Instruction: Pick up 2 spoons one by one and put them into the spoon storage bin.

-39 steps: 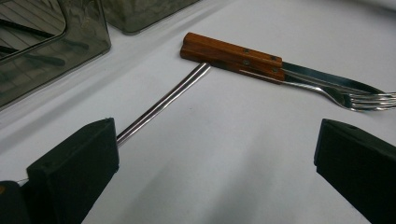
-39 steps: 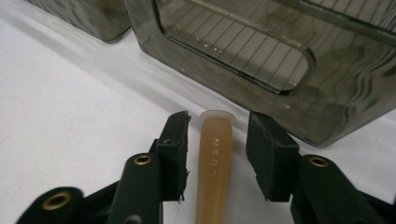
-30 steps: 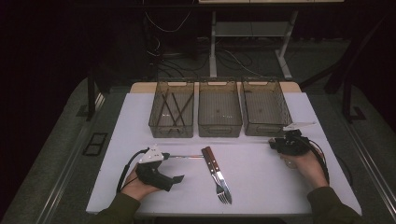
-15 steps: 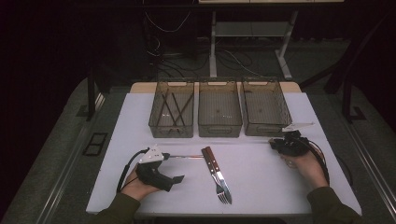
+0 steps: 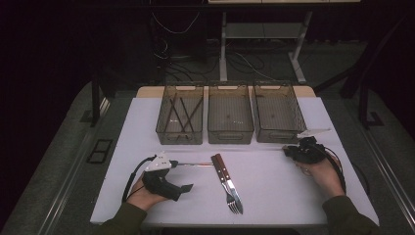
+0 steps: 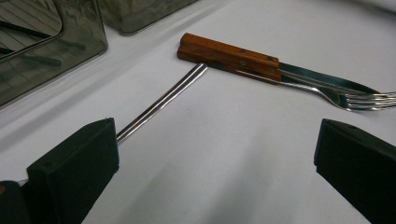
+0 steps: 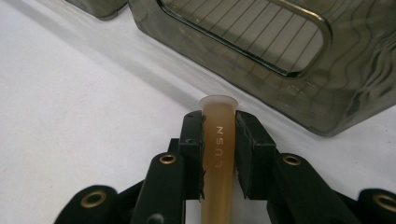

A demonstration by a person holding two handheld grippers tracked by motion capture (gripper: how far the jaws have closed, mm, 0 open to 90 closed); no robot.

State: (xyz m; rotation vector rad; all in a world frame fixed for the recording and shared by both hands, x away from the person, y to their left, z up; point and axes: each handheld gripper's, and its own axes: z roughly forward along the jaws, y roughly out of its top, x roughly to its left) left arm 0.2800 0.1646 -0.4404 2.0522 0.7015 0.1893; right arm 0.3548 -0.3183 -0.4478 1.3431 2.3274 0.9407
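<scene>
The left gripper [image 5: 182, 165] rests on the white desk [image 5: 274, 196] near its front left part, held by the person's left hand [image 5: 142, 196], and its jaws stand wide apart with nothing between them. In the left gripper view a steel chopstick [image 6: 161, 102] lies on the desk, running from beside the left jaw up to the wooden handles of the knife [image 6: 243, 58] and fork [image 6: 355, 98], its tip just touching or nearly touching the handle end. Knife and fork lie side by side near the middle of the desk, close to the front edge. The right gripper [image 5: 288, 151] sits toward the right edge, in the right hand [image 5: 323, 174], and its jaws are closed on a tan plastic piece [image 7: 218, 135] marked LUSN, which stands out past the fingertips toward the right bin [image 5: 278, 115]. Three smoky bins stand in a row along the back edge; the left bin [image 5: 180, 117] holds dark sticks [image 5: 178, 111], and the middle bin [image 5: 230, 115] stands between the other two.
</scene>
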